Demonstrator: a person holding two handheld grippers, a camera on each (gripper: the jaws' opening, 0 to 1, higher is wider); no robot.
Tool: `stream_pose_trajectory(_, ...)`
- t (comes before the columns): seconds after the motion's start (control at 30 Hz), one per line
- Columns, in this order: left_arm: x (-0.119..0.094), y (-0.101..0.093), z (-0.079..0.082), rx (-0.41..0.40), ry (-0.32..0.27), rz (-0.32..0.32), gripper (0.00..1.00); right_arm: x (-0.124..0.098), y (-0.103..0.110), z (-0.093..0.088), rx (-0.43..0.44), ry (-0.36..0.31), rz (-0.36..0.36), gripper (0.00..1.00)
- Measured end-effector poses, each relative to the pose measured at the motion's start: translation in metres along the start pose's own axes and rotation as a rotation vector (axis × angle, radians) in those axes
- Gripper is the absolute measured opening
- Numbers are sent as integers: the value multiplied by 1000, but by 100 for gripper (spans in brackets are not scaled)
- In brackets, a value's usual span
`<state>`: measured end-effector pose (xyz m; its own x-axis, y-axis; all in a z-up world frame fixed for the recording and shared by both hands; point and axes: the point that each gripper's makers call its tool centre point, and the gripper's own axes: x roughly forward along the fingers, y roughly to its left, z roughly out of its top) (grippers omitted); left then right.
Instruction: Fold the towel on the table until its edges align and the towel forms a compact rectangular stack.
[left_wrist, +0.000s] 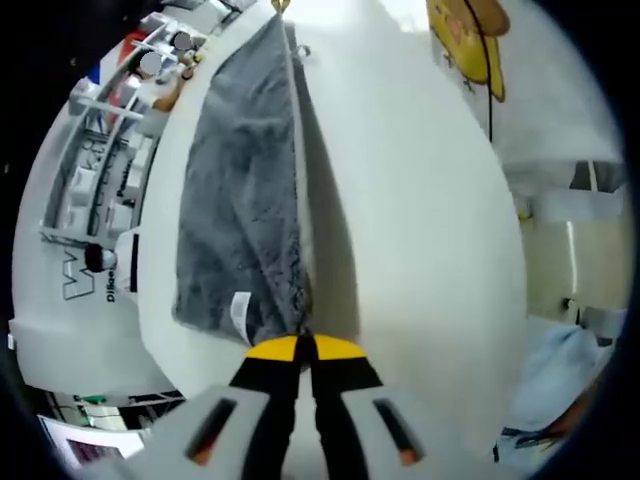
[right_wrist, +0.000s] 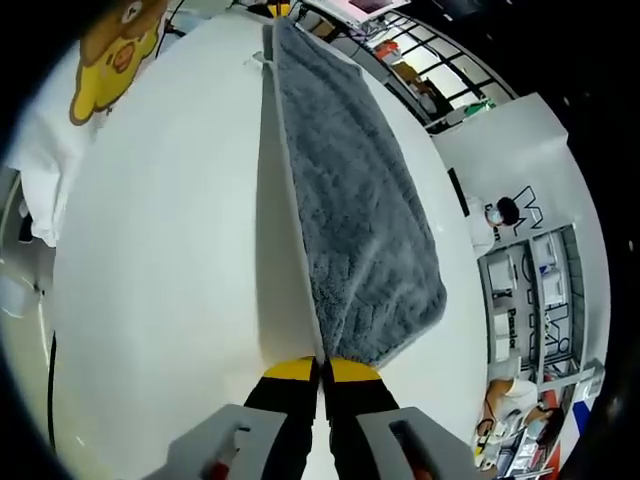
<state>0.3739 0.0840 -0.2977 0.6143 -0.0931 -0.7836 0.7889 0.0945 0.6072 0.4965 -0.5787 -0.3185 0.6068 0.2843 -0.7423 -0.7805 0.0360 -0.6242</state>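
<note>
Yellow-tipped hand-held gripper (left_wrist: 303, 349) pinching grey towel (left_wrist: 240, 200), pinched corner hidden.

This looks like a lab or a demo room in a workplace. A big round white table (right_wrist: 160, 300) stands in the middle. Behind it are open white shelves (left_wrist: 110, 130) full of small boxes and jars. A low white wall (left_wrist: 70, 310) has big dark letters on it. A person in white clothes (right_wrist: 492, 222) stands by the shelves.
</note>
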Motion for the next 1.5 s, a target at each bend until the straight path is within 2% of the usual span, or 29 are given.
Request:
stream_pose_trajectory(0.2,-13,-11,5,-3,-6,1,5,-14,10,2,9,-5,-6,3)
stream_pose_trajectory(0.6,-36,-51,10,-72,-48,-18,5,-32,41,3,22,-3,22,3)
stream_pose_trajectory(0.77,-39,-55,10,-79,-48,-19,5,-38,48,5,27,-4,25,3)
stream_pose_trajectory(0.83,-45,-69,10,-99,-52,-37,5,-45,56,7,34,-3,27,3)
stream_pose_trajectory(1.23,-52,-72,10,-108,-56,-41,5,-54,67,3,42,1,35,3)
stream_pose_trajectory(1.37,-54,-67,9,-100,-53,-28,5,-55,62,3,39,-1,26,3)
stream_pose_trajectory(1.5,-58,-52,7,-98,-52,4,5,-60,48,8,34,-14,-5,3)
